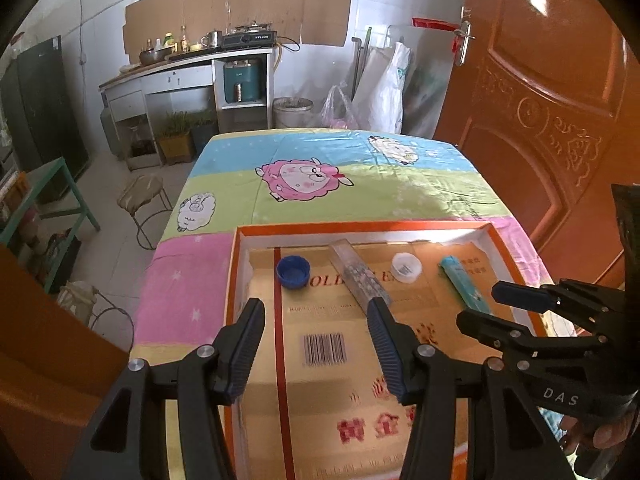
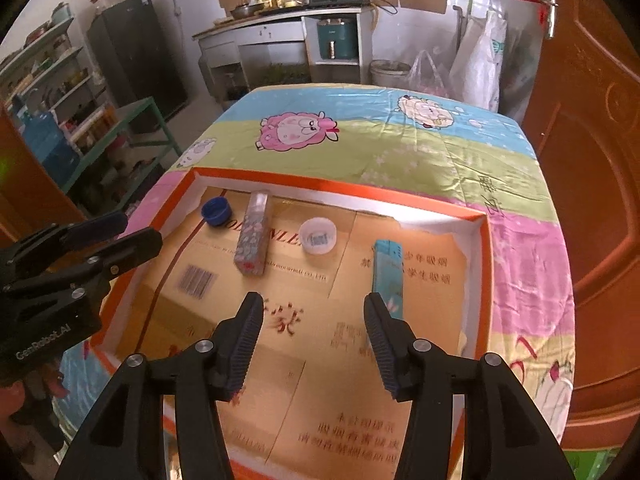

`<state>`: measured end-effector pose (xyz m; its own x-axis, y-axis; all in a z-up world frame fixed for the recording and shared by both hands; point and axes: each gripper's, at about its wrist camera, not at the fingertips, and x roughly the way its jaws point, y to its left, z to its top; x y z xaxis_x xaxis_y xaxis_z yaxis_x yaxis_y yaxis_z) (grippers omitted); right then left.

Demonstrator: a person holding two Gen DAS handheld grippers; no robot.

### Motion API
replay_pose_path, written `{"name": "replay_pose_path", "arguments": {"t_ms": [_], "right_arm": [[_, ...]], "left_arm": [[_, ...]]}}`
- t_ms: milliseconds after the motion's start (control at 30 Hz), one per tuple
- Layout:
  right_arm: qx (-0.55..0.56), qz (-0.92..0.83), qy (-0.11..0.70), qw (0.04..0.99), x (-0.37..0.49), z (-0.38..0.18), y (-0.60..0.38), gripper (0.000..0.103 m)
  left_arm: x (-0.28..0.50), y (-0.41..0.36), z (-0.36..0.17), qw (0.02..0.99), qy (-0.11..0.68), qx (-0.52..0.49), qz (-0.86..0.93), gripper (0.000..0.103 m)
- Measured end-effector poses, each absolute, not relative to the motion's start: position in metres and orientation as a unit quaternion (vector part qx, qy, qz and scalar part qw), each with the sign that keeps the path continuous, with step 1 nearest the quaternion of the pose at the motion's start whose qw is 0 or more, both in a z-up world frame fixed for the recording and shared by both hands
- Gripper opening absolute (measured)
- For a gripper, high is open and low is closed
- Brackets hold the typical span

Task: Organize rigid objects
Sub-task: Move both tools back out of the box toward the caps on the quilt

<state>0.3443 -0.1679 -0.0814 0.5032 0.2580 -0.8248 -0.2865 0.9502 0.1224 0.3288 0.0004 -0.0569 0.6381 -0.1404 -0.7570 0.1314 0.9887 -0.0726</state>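
Teal box [image 2: 387, 272] just beyond open, empty right gripper [image 2: 313, 322].

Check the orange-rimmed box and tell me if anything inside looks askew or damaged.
The four items lie in a loose row but not squared up: the patterned rectangular case and teal box sit at different angles. The tray's white inner lining looks torn near the far right corner. Nothing is spilled.

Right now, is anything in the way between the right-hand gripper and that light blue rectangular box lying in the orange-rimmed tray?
Nothing visible. The right gripper hangs open above the tray's cardboard floor, and the light blue rectangular box lies just past its right finger, unblocked.
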Motion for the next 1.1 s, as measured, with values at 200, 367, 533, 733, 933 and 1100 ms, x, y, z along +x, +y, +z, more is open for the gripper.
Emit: {"name": "replay_pose_path", "arguments": {"t_ms": [200,367,533,733,933,1100], "right_arm": [[-0.004,0.150,0.469,0.870,0.311,-0.072,-0.176,0.054],[0.004,0.140,0.459,0.877,0.282,-0.063,-0.183,0.054],[0.012,0.130,0.446,0.885,0.252,-0.055,-0.190,0.054],[0.010,0.119,0.428,0.896,0.211,-0.049,-0.191,0.054],[0.008,0.112,0.412,0.904,0.178,-0.042,-0.188,0.054],[0.003,0.109,0.406,0.907,0.157,-0.039,-0.183,0.054]], "left_arm": [[0.294,0.002,-0.046,0.909,0.409,-0.005,-0.078,0.053],[0.269,0.004,-0.041,0.912,0.402,-0.011,-0.080,0.053],[0.241,0.001,-0.035,0.917,0.391,0.000,-0.081,0.053],[0.208,0.002,-0.031,0.921,0.379,0.005,-0.088,0.053],[0.180,0.001,-0.030,0.924,0.372,0.006,-0.094,0.053],[0.160,0.003,-0.029,0.925,0.367,0.007,-0.099,0.053]]}}
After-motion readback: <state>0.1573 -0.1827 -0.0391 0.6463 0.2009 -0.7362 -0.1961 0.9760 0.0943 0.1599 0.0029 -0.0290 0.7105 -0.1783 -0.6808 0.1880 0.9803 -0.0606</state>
